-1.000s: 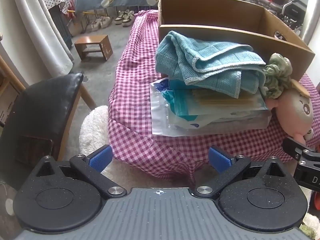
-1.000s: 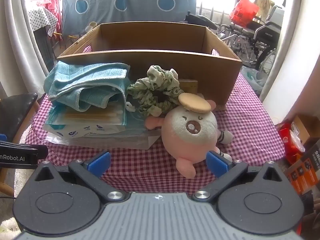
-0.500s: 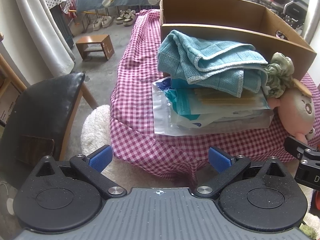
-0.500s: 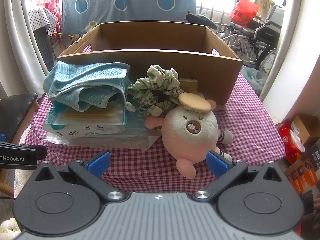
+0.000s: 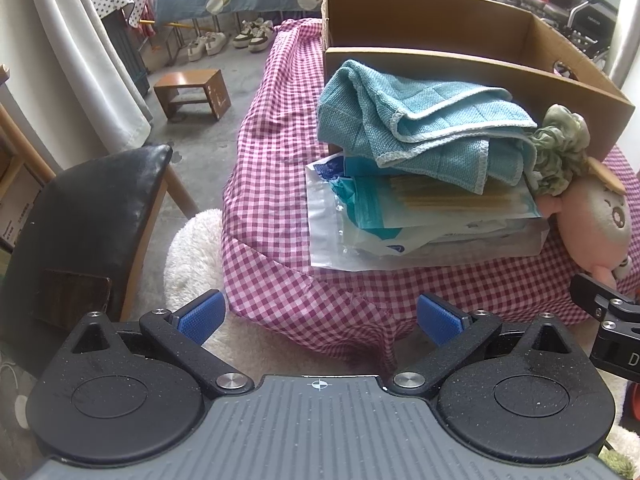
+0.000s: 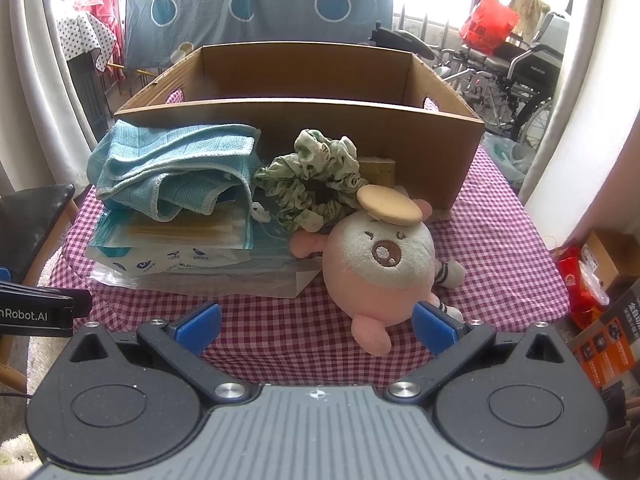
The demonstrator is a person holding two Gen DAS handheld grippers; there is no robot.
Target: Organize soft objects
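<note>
A teal towel (image 5: 416, 132) (image 6: 172, 168) lies crumpled on a stack of plastic packets (image 5: 400, 220) (image 6: 180, 248) on the checked tablecloth. A green scrunchie (image 6: 316, 180) (image 5: 560, 148) leans between the towel and a pink plush toy (image 6: 380, 268) (image 5: 596, 224). Behind them stands an open cardboard box (image 6: 304, 108) (image 5: 460, 36). My left gripper (image 5: 320, 316) is open, held off the table's near-left edge. My right gripper (image 6: 316, 324) is open just before the plush, its right finger close to the toy's foot.
A black padded chair (image 5: 80, 216) stands left of the table, with a white fluffy rug (image 5: 192, 256) and a small wooden stool (image 5: 192, 92) on the floor. A wheelchair (image 6: 520, 76) and boxes (image 6: 600, 280) are at the right.
The left gripper has drifted slightly left and back, so the pile sits a little further right in its view. The right gripper has barely moved.
</note>
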